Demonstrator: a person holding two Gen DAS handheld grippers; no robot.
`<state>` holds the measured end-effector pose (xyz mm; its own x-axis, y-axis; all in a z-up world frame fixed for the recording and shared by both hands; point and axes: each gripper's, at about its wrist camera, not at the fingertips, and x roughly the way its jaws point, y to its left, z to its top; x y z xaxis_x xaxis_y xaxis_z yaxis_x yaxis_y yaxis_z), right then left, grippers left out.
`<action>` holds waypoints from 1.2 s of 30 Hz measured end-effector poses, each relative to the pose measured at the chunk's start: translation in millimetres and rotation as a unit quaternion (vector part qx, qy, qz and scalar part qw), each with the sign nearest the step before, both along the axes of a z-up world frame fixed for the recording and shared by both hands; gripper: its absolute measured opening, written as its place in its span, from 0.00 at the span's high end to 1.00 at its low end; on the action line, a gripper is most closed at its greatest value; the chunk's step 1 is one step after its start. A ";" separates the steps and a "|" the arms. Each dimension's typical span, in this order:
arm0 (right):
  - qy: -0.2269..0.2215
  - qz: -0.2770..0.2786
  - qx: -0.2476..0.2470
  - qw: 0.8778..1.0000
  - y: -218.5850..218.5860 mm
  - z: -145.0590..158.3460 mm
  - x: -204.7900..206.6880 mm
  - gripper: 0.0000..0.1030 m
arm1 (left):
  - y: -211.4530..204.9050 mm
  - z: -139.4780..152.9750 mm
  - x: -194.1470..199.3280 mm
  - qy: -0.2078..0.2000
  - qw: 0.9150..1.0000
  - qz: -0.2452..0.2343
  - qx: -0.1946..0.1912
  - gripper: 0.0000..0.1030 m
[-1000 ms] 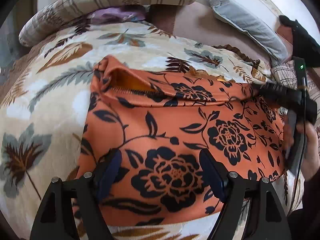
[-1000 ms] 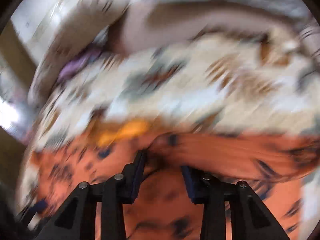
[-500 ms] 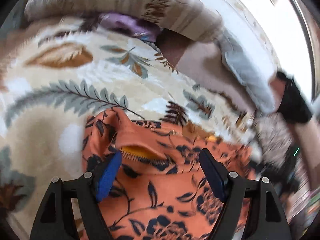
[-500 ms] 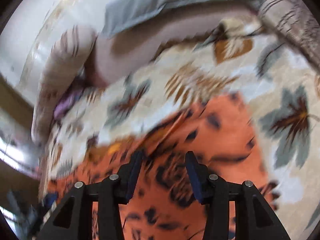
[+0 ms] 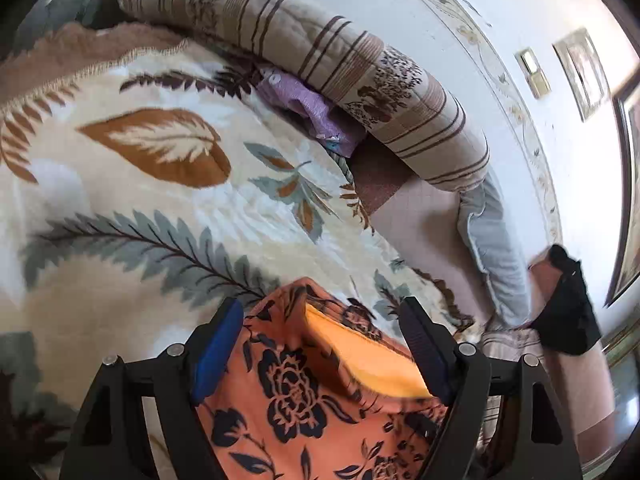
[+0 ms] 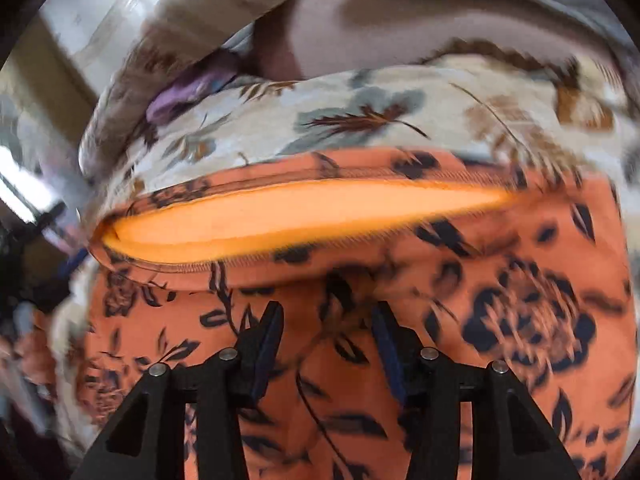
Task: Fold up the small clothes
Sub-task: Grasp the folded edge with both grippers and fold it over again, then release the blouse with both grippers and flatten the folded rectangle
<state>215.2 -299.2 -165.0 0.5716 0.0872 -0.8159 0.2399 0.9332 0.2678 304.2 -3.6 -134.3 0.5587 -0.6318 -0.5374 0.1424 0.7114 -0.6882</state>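
Observation:
An orange garment with a black flower print (image 5: 288, 392) lies flat on a leaf-patterned blanket (image 5: 120, 220). Its top edge gapes and shows the plain orange inside (image 5: 360, 352). My left gripper (image 5: 320, 320) hovers open over that gaping corner, its fingers wide apart on either side and the pads touching nothing. In the right wrist view the same garment (image 6: 520, 320) fills the lower half, with the gaping edge (image 6: 300, 216) across the middle. My right gripper (image 6: 328, 320) stands open just above the cloth, with nothing pinched between its pads.
A rolled striped quilt (image 5: 360, 68) lies along the far edge of the blanket, with a purple cloth (image 5: 304, 108) tucked beneath it. A grey pillow (image 5: 496, 248) and a black cloth (image 5: 568, 312) sit at the right. A white wall stands behind.
My left gripper has slid from the garment's middle to its gaping top corner and has rolled. My right gripper has let go of a raised fold, widened, and swung over the flat cloth.

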 end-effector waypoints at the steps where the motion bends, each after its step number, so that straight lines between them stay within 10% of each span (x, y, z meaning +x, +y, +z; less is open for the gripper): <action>1: -0.007 0.001 -0.018 1.000 2.3 0.3 5.1 0.52 | -5.2 2.2 -3.3 -0.001 1.000 -0.012 0.012 0.22; 10: -0.077 -0.168 0.036 0.982 -76.5 5.3 -8.8 0.52 | -77.7 -9.6 -32.7 -0.011 0.978 -0.186 0.089 0.22; 15: -0.060 -0.188 0.040 0.980 -95.3 24.5 -26.9 0.48 | -71.9 -34.7 -16.0 0.019 0.980 -0.134 0.149 0.22; 18: -0.033 -0.204 0.060 0.977 -108.8 21.1 -42.1 0.48 | -52.4 -38.7 -7.2 0.040 0.988 -0.113 0.096 0.22; 27: 0.035 -0.253 0.122 0.959 -142.8 -15.4 -71.6 0.48 | -23.3 -28.1 -11.2 0.028 0.993 -0.047 0.108 0.22; 32: 0.001 -0.230 0.128 0.965 -134.3 -2.3 -68.7 0.47 | -35.7 -10.9 -20.7 -0.032 0.984 -0.038 0.172 0.22; 36: 0.018 -0.208 0.118 0.971 -123.6 -14.4 -51.9 0.43 | -52.2 -27.2 -13.1 -0.006 0.972 -0.073 0.225 0.22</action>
<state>163.3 -422.7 -179.3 0.5683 0.0415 -0.8218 0.5967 0.6669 0.4463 291.1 -55.8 -161.5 0.4885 -0.4081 -0.7712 0.2716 0.9111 -0.3100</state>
